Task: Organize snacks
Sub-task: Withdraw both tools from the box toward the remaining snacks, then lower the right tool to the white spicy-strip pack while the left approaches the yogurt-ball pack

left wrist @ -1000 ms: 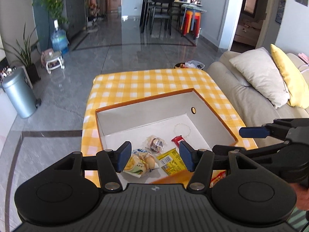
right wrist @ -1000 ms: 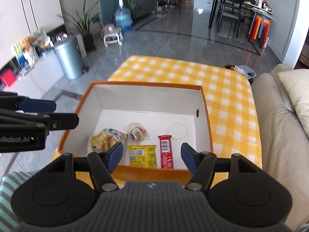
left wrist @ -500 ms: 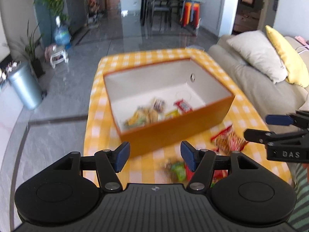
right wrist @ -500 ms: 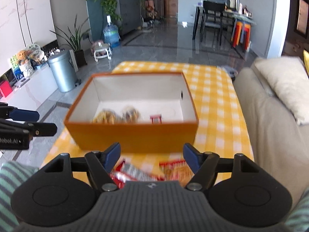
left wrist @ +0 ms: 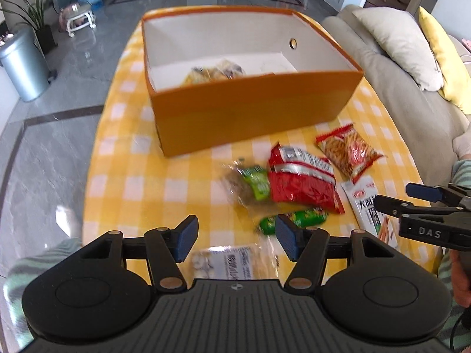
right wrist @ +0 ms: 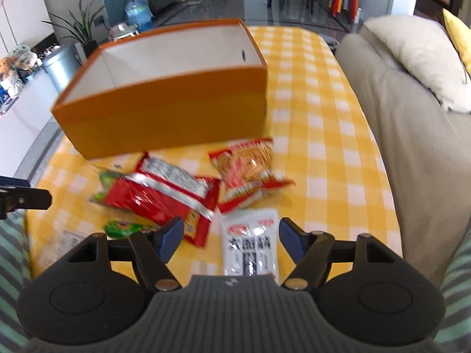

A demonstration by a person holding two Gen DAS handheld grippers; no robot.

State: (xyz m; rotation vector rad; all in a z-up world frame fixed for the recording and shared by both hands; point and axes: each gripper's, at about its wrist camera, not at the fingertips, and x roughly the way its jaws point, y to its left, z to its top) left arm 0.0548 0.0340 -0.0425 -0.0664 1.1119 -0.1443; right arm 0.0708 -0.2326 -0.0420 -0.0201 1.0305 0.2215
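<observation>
Both claws pulled back from box [left wrist: 250, 111]; left claw [left wrist: 232, 242] and right claw [right wrist: 231, 242] spread, empty. White packet [right wrist: 250, 241] betw. right pads: light, crinkly, slippery; pinch mid-body.

Both wrist views downward, sharing box [left wrist: 250, 111].

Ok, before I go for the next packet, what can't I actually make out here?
- Orange box contents: right wrist view, near wall hides the floor entirely; left wrist view, packets inside blurred, partly behind the wall.
- Clear packet: left wrist view, cut off by the gripper body.
- White packet: lower end under the right gripper.
</observation>
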